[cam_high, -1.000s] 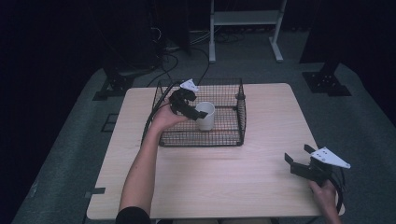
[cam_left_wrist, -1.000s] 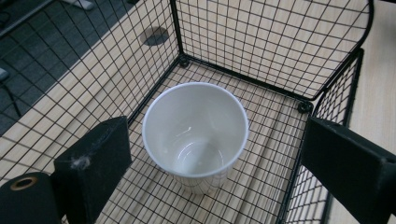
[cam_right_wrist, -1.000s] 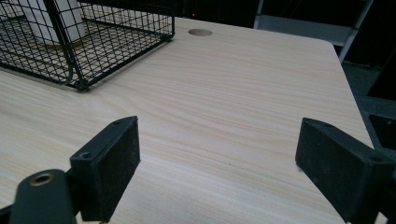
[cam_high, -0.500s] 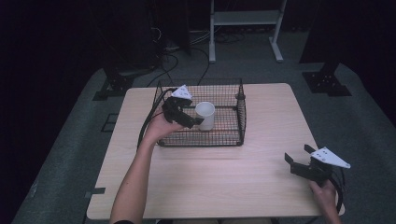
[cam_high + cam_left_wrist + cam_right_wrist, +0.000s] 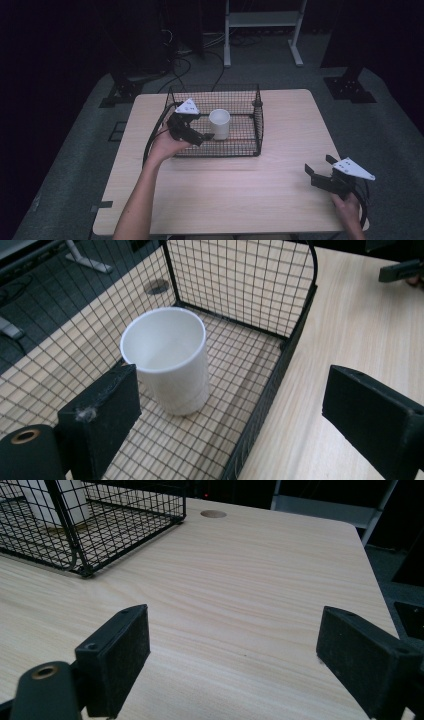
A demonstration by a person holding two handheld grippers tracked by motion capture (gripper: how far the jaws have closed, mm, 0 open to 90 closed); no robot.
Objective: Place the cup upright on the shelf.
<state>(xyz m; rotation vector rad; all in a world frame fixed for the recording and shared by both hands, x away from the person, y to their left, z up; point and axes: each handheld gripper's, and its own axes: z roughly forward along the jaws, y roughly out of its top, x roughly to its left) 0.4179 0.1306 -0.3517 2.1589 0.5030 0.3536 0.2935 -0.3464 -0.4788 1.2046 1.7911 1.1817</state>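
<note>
No readable writing or brand on anything; the cup is plain white, the gripper plates unmarked.

Count: one desk (image 5: 225,195), light wood grain, with one round cable hole (image 5: 213,514) near its far edge. One black wire basket (image 5: 257,125), open-topped. One white cup (image 5: 167,357), upright, empty, standing on the basket's mesh floor toward its left half, clear of the walls. Two grippers.

Left gripper (image 5: 197,137) hangs over the basket's near-left corner, just beside the cup, not touching it. Jaws spread wide, nothing between them; in the left gripper view one jaw sits over the basket floor, the other outside over bare desk, the basket's near wall running between them.

Right gripper (image 5: 317,170) is well apart at the desk's near-right corner, low over bare wood, jaws wide, holding nothing. A hand (image 5: 347,205) grips it from behind.

Around: dark floor, black cables (image 5: 185,65) trailing behind the desk, a white metal frame (image 5: 262,20) at the back, dark stand bases (image 5: 350,87) either side. The mesh wall partly screens the cup in the right gripper view.
</note>
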